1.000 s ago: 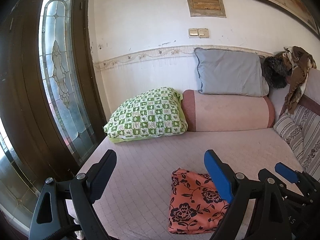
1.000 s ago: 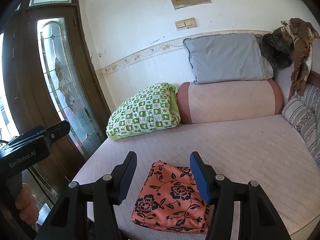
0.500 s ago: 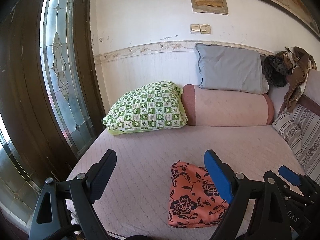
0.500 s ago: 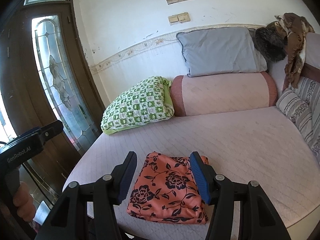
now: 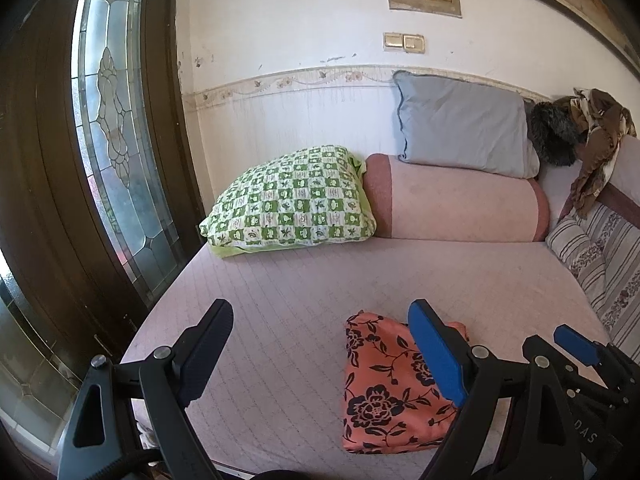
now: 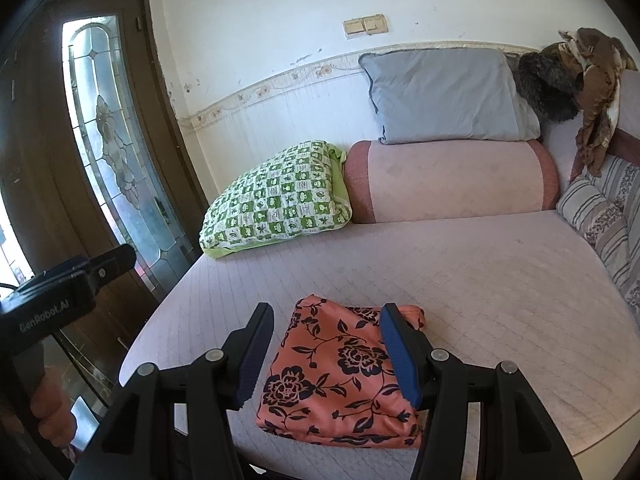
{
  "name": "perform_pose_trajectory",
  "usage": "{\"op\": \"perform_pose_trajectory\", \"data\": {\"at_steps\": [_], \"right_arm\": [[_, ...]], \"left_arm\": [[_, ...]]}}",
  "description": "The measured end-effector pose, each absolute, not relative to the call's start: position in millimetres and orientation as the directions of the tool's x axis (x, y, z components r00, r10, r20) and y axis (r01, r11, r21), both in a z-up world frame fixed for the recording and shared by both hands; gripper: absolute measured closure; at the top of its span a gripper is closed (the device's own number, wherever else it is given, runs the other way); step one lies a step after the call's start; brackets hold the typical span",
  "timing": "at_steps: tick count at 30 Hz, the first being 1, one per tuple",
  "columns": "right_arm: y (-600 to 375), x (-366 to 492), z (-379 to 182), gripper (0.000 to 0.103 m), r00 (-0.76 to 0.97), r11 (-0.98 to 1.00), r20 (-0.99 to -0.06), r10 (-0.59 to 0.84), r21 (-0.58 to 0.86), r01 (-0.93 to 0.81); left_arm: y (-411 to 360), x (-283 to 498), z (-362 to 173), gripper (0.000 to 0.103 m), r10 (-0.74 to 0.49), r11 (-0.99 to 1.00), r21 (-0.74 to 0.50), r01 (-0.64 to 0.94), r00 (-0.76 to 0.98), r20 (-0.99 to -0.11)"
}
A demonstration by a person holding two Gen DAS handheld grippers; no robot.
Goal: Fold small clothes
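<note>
A small orange garment with a black flower print (image 6: 340,376) lies folded into a neat rectangle near the front edge of the pink bed (image 6: 460,272). It also shows in the left wrist view (image 5: 384,384). My right gripper (image 6: 326,356) is open and empty, held above and in front of the garment, apart from it. My left gripper (image 5: 320,352) is open and empty, held to the left of the garment over the bed's front edge. The left gripper's body shows at the left of the right wrist view (image 6: 60,300).
A green checked pillow (image 5: 292,208), a pink bolster (image 5: 456,204) and a grey pillow (image 5: 460,128) lie along the far wall. Striped cushions (image 5: 600,256) and a brown cloth (image 5: 596,152) are at the right. A dark door with leaded glass (image 5: 112,128) stands left.
Both grippers have drawn back and up from the bed, so the folded garment sits farther off and more of the bed shows. The garment has not moved.
</note>
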State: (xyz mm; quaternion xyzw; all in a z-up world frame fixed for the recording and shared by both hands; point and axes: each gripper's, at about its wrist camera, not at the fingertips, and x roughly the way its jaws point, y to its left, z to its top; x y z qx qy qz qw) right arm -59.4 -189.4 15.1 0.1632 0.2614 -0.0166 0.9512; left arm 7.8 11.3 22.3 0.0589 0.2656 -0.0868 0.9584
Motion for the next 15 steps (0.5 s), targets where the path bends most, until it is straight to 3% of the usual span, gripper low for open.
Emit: {"op": "perform_pose_trajectory", "data": {"at_steps": [15], "right_arm": [[-169, -17, 8, 0.044, 0.852, 0.945, -0.511, 0.113, 0.319, 0.066]], "left_arm": [[17, 18, 19, 0.013, -0.144, 0.978, 0.054, 0.203, 0.834, -0.532]]}}
